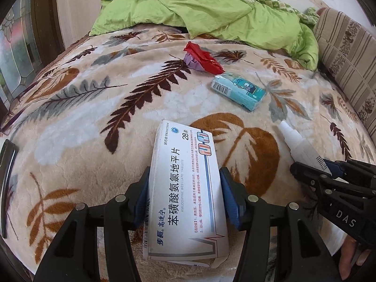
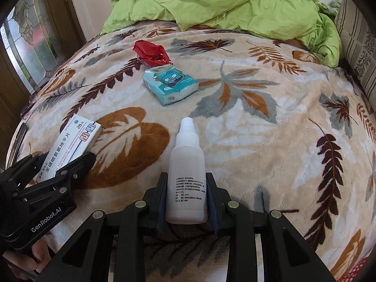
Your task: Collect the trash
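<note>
Left gripper (image 1: 184,193): jaws part-way apart, blue pads set against both long edges of the medicine box (image 1: 185,188); the box is clamped between them.
Medicine box position: flat over the leaf-pattern blanket (image 1: 94,122), far end pointing toward the middle of the bed, near end reaching back between the gripper arms.
Right gripper (image 2: 186,197): jaws narrowly apart, pads pressed on both sides of the white spray bottle (image 2: 186,171); the bottle is gripped at its lower body.
Spray bottle position: nozzle end pointing away from the camera, toward the tissue pack (image 2: 170,85).
Tissue pack: lies on the blanket beyond both grippers, apart from them, blue with a cartoon figure.
Red wrapper (image 2: 151,52): crumpled, just beyond the tissue pack; in the left view a purple item (image 1: 193,62) sits partly under it, identity unclear.
Green quilt (image 2: 211,7): bunched at the far end of the bed.
Hidden or cut off: the box's near end flap is partly covered by the left gripper's arms; whether box or bottle rests on the blanket or is lifted clear cannot be told.
Hard to read: small print on the bottle label.
Frame edge: fingers of a hand (image 2: 35,256) show behind the left gripper's body; a dark flat object (image 1: 7,183) is cut off at the left edge.
</note>
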A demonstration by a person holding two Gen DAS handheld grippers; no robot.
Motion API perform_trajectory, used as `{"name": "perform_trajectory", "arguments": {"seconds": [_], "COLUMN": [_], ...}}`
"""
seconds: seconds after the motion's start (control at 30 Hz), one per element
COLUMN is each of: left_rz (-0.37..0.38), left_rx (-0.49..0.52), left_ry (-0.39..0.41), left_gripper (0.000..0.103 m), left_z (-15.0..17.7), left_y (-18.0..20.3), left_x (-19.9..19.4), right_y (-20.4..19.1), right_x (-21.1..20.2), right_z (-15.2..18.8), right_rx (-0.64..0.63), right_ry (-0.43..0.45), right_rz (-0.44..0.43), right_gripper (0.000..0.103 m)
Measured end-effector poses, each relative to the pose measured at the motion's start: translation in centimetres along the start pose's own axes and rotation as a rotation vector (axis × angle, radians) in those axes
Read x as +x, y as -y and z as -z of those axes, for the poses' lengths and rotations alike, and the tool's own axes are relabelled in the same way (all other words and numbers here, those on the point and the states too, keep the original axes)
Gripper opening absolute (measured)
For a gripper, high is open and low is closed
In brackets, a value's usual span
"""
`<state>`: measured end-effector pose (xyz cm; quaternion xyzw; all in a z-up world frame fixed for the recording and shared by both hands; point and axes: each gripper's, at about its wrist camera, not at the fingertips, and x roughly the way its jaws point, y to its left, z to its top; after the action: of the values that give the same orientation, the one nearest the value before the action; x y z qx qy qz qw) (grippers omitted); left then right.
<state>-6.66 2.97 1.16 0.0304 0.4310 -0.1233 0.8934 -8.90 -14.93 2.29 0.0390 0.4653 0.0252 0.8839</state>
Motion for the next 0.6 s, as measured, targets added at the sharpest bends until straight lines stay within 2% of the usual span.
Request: {"name": "perform_trajectory", "arguments": {"seconds": [0.2,0.43,0.57,0.6], "left_rz": [0.010,0.010,-0.005,-0.009], "left_rx": [-0.005,0.023,0.036,0.038], "left_ry": [0.002,-0.003,0.007,0.012], "left_gripper": [0.057,0.064,0.064,0.061], "left_z": [0.12,0.07,0.11,0.15], "left_y": [0.06,0.60,0.84,0.89], "left_x": [0.08,0.24,0.16,0.08], "right_y": [0.74,1.05,0.77,0.67], "right_x": [0.06,0.11,-0.06,-0.21], "right_z": [0.14,-0.05,-0.03,0.00], "right_rx": [0.076,0.069,0.052,0.047], "right_ry": [0.004,-0.022,-0.011,-0.005], "right_rz": [-0.054,-0.063,-0.046,-0.044], "right_gripper": [0.033,0.033,0.031,0.031]}}
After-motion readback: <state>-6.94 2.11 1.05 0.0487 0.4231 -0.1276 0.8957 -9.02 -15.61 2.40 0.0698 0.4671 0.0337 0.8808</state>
